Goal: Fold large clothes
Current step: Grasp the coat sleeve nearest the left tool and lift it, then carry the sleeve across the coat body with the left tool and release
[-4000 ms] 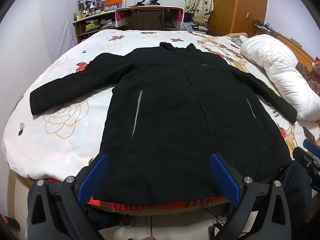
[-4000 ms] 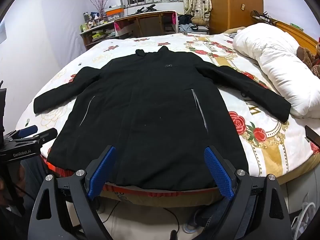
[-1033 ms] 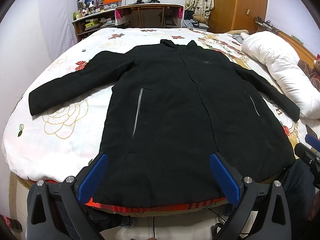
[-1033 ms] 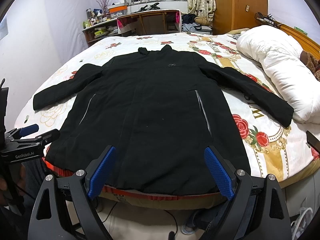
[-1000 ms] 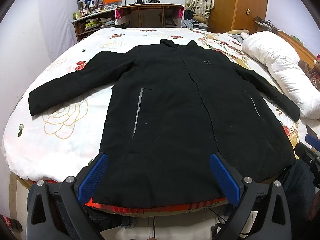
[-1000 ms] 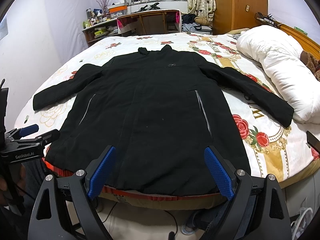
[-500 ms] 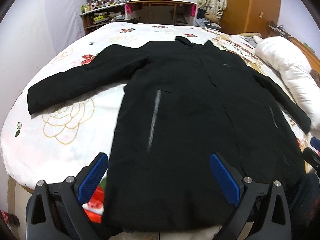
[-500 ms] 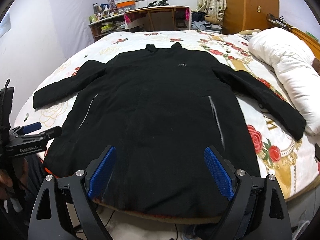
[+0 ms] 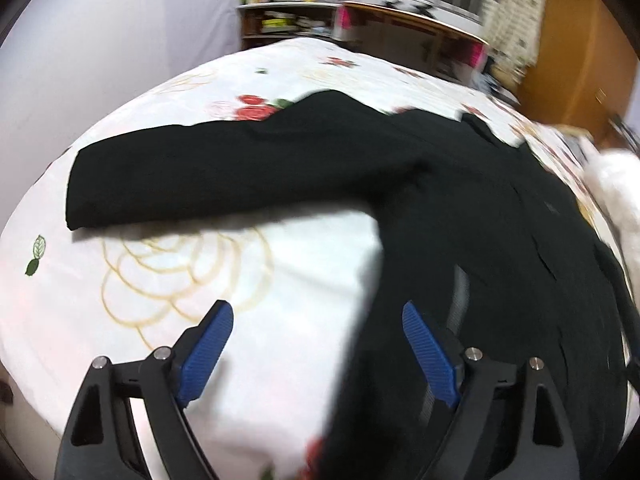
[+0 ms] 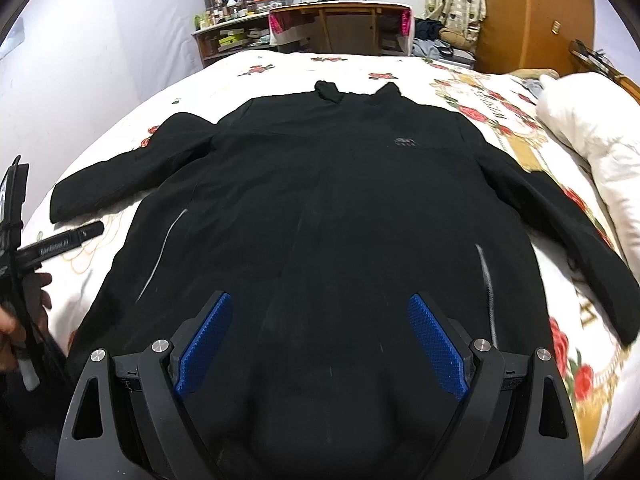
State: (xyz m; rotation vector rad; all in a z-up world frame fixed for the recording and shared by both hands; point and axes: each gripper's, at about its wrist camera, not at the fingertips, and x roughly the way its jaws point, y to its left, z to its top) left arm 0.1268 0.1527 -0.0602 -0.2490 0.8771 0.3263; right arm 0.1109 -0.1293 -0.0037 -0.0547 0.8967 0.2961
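While it lies face up across the flowered bed (image 10: 472, 80):
Coat: black coat (image 10: 340, 220) spread flat, collar toward the far edge, hem at the near edge, both sleeves stretched outward.
Left sleeve: sleeve (image 9: 224, 176) reaches toward the bed's left edge, cuff flat on the sheet.
Left gripper: left gripper (image 9: 318, 354) hangs over the sheet at the coat's left side; its jaws have just been closing a little yet stand apart, nothing between the blue pads (image 9: 206, 354).
Right gripper: right gripper (image 10: 322, 350) hangs over the lower coat front, jaws apart, gripping nothing.
Quilt: white quilt (image 10: 592, 148) bunched along the bed's right edge.
Desk: wooden desk (image 10: 340, 28) beyond the far edge.
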